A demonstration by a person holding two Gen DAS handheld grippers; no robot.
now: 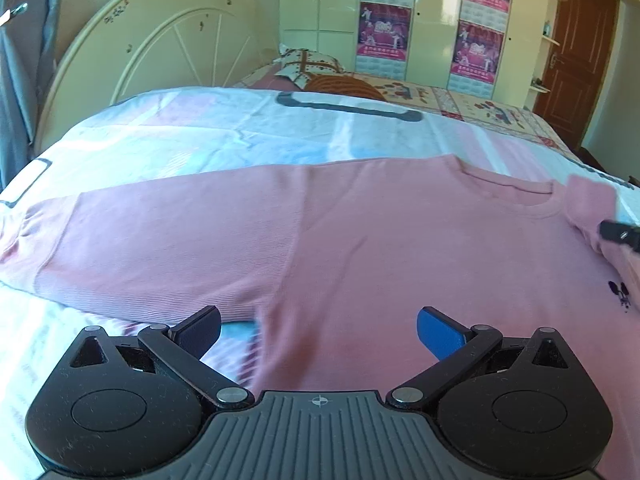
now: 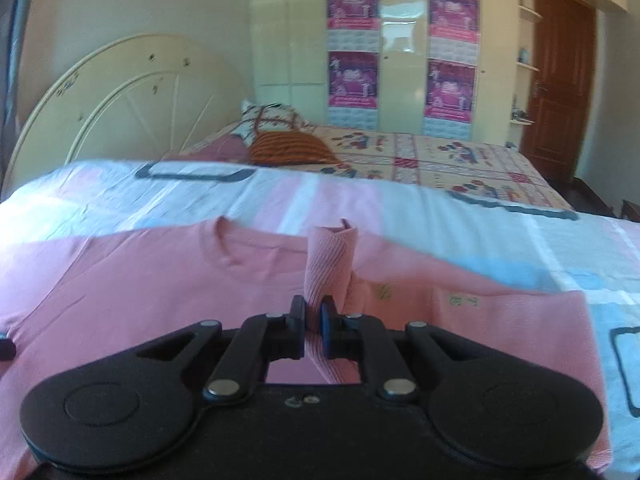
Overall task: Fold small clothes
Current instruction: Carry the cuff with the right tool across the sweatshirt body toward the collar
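Your right gripper pinches the pink top's cuff, hiding its end; your left gripper gapes empty.

A bed carries everything, covered near its foot by a pale blue, white and pink sheet. A pink long-sleeved top lies spread flat on that sheet. Beyond the top, toward the cream arched headboard, lie a patterned quilt, a checked pillow and an orange striped cushion.
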